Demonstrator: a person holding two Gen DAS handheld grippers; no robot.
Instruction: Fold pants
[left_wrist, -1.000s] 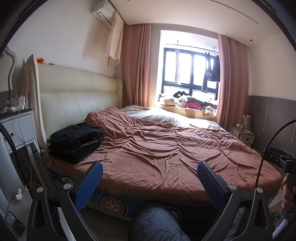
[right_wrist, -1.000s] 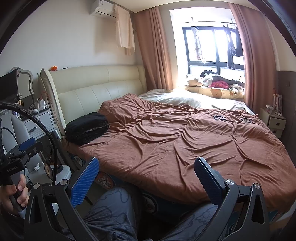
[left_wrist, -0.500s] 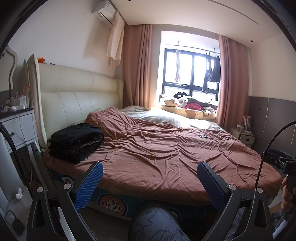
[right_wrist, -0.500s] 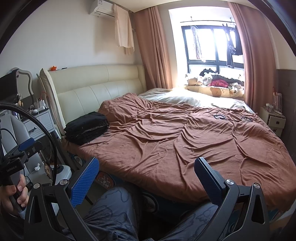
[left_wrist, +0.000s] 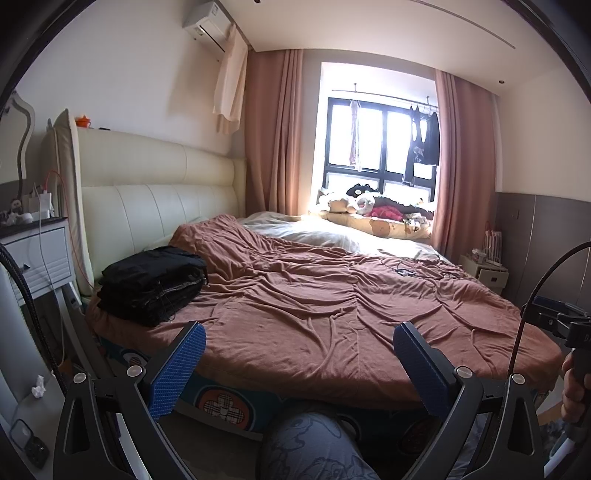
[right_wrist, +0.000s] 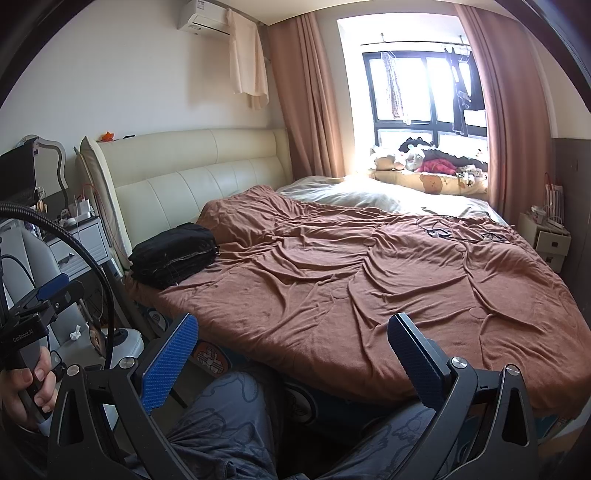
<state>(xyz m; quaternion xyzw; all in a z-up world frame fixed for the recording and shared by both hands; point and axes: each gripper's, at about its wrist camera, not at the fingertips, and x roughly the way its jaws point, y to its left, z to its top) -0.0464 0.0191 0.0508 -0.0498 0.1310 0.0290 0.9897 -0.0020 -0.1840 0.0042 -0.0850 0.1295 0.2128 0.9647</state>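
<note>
Before bed (left_wrist: 332, 317), both hand-held grippers (left_wrist: 299, 354) (right_wrist: 291, 350) wide, empty

I count one stack of folded black pants (left_wrist: 153, 284) at the head end of the one bed, which is draped in a single wrinkled rust-brown cover (left_wrist: 325, 314). I hold two grippers: my left gripper (left_wrist: 298, 363) and my right gripper (right_wrist: 291, 356), each with two blue-padded fingers (left_wrist: 177, 369), jaws spread wide. Two pink curtains (left_wrist: 275, 133) flank one dark-framed window (left_wrist: 380, 144). One white air conditioner (left_wrist: 207, 22) sits high on the wall. Two bedside cabinets: one white (left_wrist: 37, 254), one cream (left_wrist: 487, 275).
</note>
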